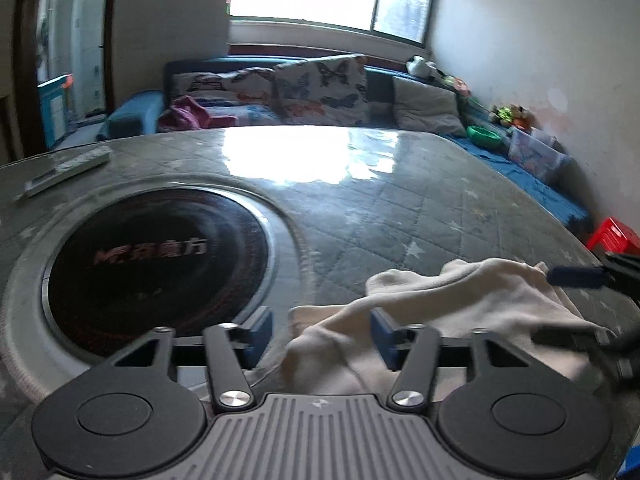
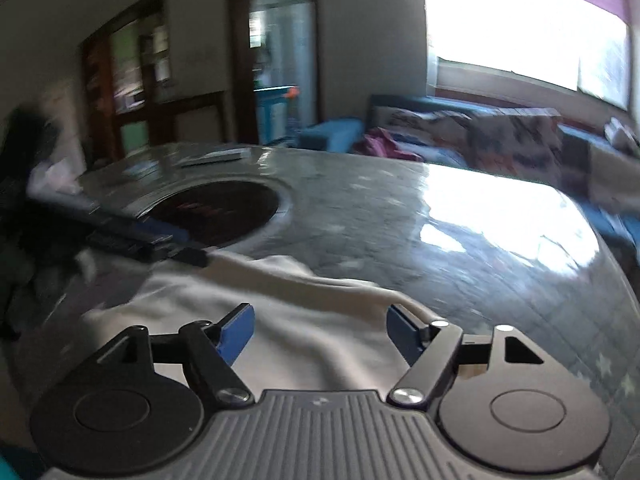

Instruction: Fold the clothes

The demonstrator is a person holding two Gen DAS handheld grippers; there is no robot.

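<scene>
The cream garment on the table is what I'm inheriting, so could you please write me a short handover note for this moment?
Left gripper: open, holding nothing, low over the near left edge of the cream garment.
Right gripper: open, empty, over the garment's right side.
The garment lies crumpled on the quilted star-print table cover, right of the round induction hob. A remote control lies at the far left.
Done: no neat fold visible yet.
Left: flatten it, then fold.
</scene>
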